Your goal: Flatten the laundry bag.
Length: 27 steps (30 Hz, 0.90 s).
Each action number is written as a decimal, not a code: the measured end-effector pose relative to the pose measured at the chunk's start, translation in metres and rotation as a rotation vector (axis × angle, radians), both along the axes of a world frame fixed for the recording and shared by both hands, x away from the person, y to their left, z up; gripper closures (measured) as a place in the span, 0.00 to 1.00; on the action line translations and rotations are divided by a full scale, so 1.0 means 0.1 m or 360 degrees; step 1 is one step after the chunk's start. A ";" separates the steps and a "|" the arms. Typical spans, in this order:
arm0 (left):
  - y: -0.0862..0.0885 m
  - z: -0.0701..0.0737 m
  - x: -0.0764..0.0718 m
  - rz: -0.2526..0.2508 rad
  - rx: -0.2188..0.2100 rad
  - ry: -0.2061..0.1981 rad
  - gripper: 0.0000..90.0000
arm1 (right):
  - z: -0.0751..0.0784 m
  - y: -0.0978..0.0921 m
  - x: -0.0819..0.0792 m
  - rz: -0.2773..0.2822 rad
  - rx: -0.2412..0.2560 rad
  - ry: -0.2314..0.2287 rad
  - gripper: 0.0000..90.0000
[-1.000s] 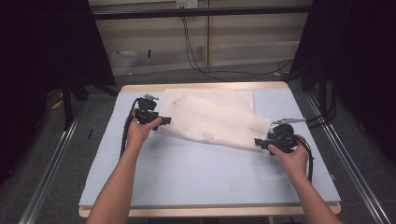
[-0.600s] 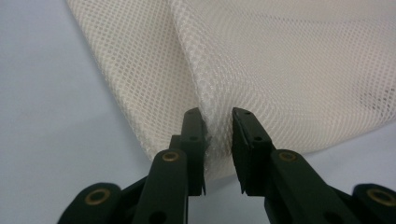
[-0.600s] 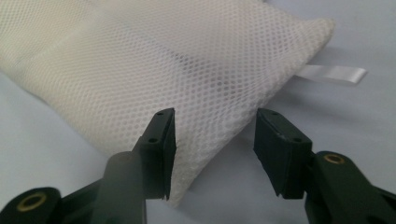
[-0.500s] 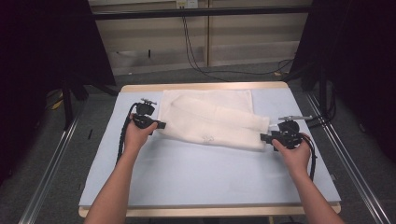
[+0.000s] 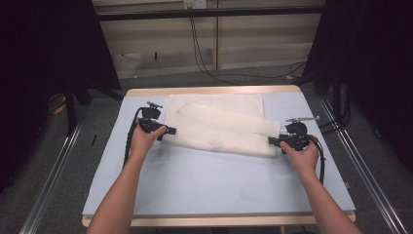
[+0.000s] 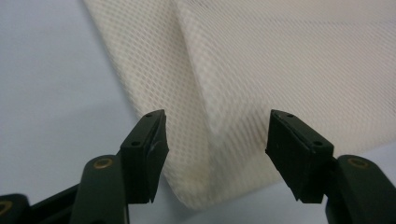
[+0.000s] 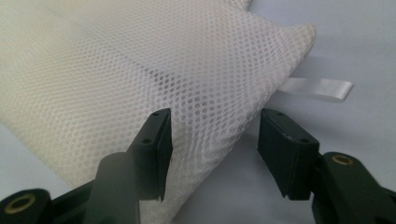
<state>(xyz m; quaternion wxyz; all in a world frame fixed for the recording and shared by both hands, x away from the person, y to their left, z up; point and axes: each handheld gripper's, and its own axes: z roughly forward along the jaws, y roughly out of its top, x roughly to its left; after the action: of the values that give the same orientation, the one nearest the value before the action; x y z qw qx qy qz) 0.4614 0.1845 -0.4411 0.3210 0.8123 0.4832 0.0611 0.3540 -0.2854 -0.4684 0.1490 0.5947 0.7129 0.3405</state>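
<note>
Black jaws of my left gripper [image 5: 168,130] gape at the mesh cloth's [image 5: 219,129] left corner | right gripper [image 5: 272,141] spread wide at its right end | cloth lies across pale blue table [image 5: 214,180] | grey floor [image 5: 44,161], dark curtains [image 5: 44,44] around

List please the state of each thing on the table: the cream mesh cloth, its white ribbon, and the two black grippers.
Cream mesh cloth: folded over itself, lying flat on the pale blue table.
White ribbon tab: sticking out from the cloth's edge, lying flat.
Left black gripper: open, jaws either side of a cloth corner.
Right black gripper: open, jaws around the cloth's edge.
</note>
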 end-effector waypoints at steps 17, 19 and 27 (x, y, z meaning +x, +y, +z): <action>-0.19 0.17 0.12 -0.0037 -0.0079 0.0093 0.89 | 0.18 -0.06 -0.09 0.0072 0.0141 -0.0208 0.93; -0.16 0.23 0.08 -0.0048 -0.0105 0.0069 0.90 | 0.22 -0.08 -0.12 0.0092 0.0141 -0.0228 0.94; 0.00 0.28 -0.18 -0.0075 -0.0147 0.0031 0.90 | 0.29 -0.19 -0.32 0.0141 0.0208 -0.0311 0.94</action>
<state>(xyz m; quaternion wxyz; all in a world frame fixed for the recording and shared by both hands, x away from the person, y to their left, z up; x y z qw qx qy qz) 0.4436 0.1841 -0.4136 0.3549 0.8082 0.4694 0.0233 0.3219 -0.3047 -0.4394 0.1636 0.5352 0.6967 0.4488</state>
